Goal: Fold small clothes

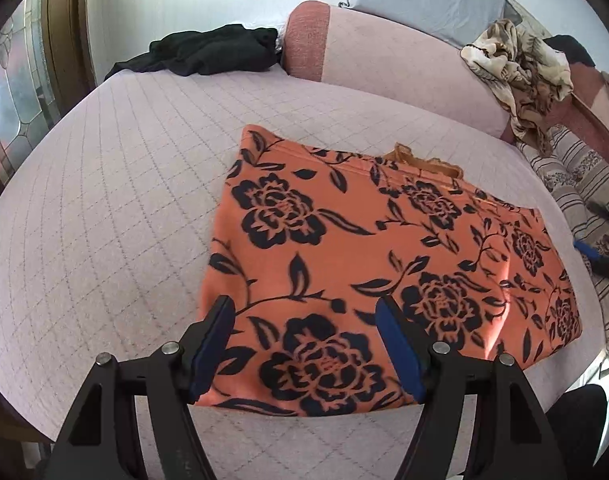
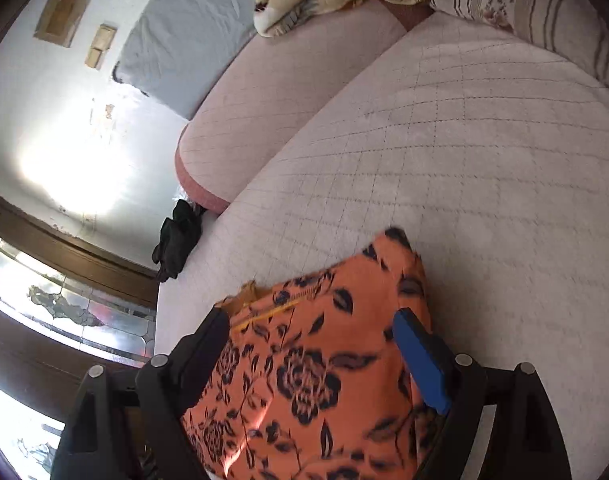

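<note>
Left gripper: jaws apart, nothing clamped, above the near edge of the garment.
Right gripper: jaws wide apart, empty, over the garment's lace-trimmed end.
Garment: orange cloth with dark flower print, folded flat on the bed.
Bed: pale pink quilted cover.
Bolster: pink, lying across behind the garment.
Black clothing: crumpled at the bed's far edge.
Patterned cloth: bunched heap on the bolster.

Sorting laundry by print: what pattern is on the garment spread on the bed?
Orange garment with dark navy-black roses and leaves; clearest in the left wrist view.
</note>
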The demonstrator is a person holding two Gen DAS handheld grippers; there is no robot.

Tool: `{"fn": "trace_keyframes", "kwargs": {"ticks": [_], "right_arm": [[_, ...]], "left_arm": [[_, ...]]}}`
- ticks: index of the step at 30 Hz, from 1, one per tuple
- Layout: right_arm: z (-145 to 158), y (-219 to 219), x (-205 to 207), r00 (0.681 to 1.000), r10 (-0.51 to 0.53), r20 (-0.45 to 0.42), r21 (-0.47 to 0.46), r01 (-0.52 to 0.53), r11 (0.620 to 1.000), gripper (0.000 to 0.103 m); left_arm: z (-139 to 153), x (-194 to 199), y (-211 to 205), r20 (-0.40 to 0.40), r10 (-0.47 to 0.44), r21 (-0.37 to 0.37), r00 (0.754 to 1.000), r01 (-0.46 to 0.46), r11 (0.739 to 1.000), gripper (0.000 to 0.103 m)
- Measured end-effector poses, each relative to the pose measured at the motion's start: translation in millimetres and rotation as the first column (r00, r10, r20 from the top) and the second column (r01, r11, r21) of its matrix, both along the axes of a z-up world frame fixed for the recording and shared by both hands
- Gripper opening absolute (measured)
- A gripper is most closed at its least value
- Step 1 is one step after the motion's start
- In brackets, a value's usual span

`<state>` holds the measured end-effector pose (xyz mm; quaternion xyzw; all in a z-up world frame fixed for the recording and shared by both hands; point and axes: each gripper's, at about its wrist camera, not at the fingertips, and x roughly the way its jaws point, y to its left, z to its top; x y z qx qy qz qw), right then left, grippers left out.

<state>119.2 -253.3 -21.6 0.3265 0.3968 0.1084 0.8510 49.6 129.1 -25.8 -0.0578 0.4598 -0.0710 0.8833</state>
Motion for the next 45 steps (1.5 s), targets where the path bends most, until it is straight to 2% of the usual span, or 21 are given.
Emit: {"fn": "trace_keyframes", "kwargs": {"ticks": [3,6,8,11,15,16,17,18,21,23,24,25,27,29,31,35,40,42,43,44,45], "right_arm": [[-9.8,17.1,-87.8,0.999,-0.001,0.043,0.106,-0.004,0.994,0.088],[-59.0,32.5,-139.4,0.997,-0.029,-0.075,0.193,0.043,0.980,0.091],[-87.1,27.7,-145.8,0.988,-0.083,-0.127,0.255,0.113,0.960,0.091],[-97.5,15.7,-135.8,0.979,-0.179,-0.100,0.331,0.202,0.922,0.089],[-98.0,8.9,-115.0,0.956,-0.267,-0.120,0.323,0.292,0.900,0.089],[-94.9,8.6,-110.9,0.953,-0.281,-0.115,0.310,0.303,0.901,0.077],[-90.5,8.3,-106.8,0.955,-0.277,-0.106,0.286,0.296,0.911,0.025],[-89.1,8.2,-103.6,0.957,-0.267,-0.115,0.272,0.289,0.918,0.011],[-63.0,18.5,-110.5,0.966,-0.257,-0.025,0.154,0.257,0.954,0.010],[-60.8,21.8,-115.7,0.969,-0.245,-0.022,0.061,0.246,0.967,0.011],[-72.0,20.3,-111.0,0.968,-0.239,-0.077,0.015,0.241,0.970,0.014],[-86.1,16.5,-105.8,0.960,-0.229,-0.162,0.006,0.233,0.972,0.020],[-84.9,2.3,-113.4,0.959,-0.231,-0.165,0.093,0.248,0.964,0.029],[-58.2,-6.6,-122.5,0.956,-0.270,-0.111,0.001,0.272,0.962,0.067],[-28.2,-18.3,-123.9,0.961,-0.277,-0.007,-0.038,0.276,0.960,0.080],[-14.4,-23.8,-52.0,0.999,-0.039,0.004,-0.019,0.039,0.999,0.080],[-49.0,-15.5,61.2,0.986,0.081,-0.148,-0.102,-0.097,0.990,0.080],[-68.3,-12.6,88.2,0.968,0.118,-0.222,-0.042,-0.130,0.991,0.078],[-68.2,-7.9,95.2,0.968,0.122,-0.219,-0.066,-0.139,0.988,0.072],[-63.2,3.0,101.1,0.966,0.149,-0.212,-0.117,-0.176,0.977,0.034],[-55.7,13.1,101.1,0.962,0.168,-0.214,-0.154,-0.203,0.967,0.011]], "left_arm": [[0.4,0.2,-15.0,0.012,-0.021,0.003,1.000,0.021,1.000,0.073],[0.0,-0.9,-29.2,0.018,-0.039,-0.013,0.999,0.040,0.999,0.073],[-2.1,-1.8,-37.7,0.022,-0.049,0.009,0.999,0.048,0.999,0.073],[-5.7,-4.8,-42.3,0.015,-0.046,0.029,0.999,0.045,0.999,0.073],[-11.9,-7.9,-40.7,-0.018,-0.029,0.037,0.999,0.029,0.999,0.073],[-12.9,-8.9,-40.4,-0.024,-0.027,0.038,0.999,0.028,0.999,0.073],[-13.6,-10.6,-40.7,-0.025,-0.026,0.040,0.999,0.027,0.999,0.073],[-13.3,-11.8,-41.7,-0.025,-0.029,0.044,0.999,0.030,0.999,0.073],[-3.9,-16.7,-46.0,0.018,-0.046,0.052,0.999,0.045,0.998,0.073],[1.2,-16.3,-51.2,0.055,-0.060,0.055,0.997,0.056,0.997,0.074],[-2.8,-12.4,-56.6,0.048,-0.068,0.072,0.997,0.065,0.995,0.074],[-9.9,-7.2,-61.4,0.023,-0.081,0.090,0.996,0.079,0.993,0.075],[-35.0,3.4,-67.7,-0.048,-0.098,0.143,0.994,0.104,0.984,0.075],[-38.1,0.9,-71.0,0.012,-0.118,0.189,0.993,0.113,0.975,0.079],[-37.8,-0.3,-75.2,0.026,-0.132,0.224,0.991,0.123,0.967,0.079],[-35.2,6.4,-66.5,0.013,-0.123,0.174,0.992,0.119,0.978,0.081],[-36.8,5.4,-66.7,0.029,-0.135,0.180,0.990,0.128,0.975,0.081],[-37.3,4.7,-66.6,0.034,-0.139,0.179,0.990,0.131,0.975,0.081],[-37.0,3.5,-65.8,0.037,-0.141,0.179,0.989,0.133,0.975,0.082],[-37.1,3.1,-65.6,0.042,-0.144,0.180,0.989,0.135,0.974,0.082],[-37.2,2.3,-65.4,0.047,-0.148,0.179,0.988,0.138,0.974,0.082]]}}
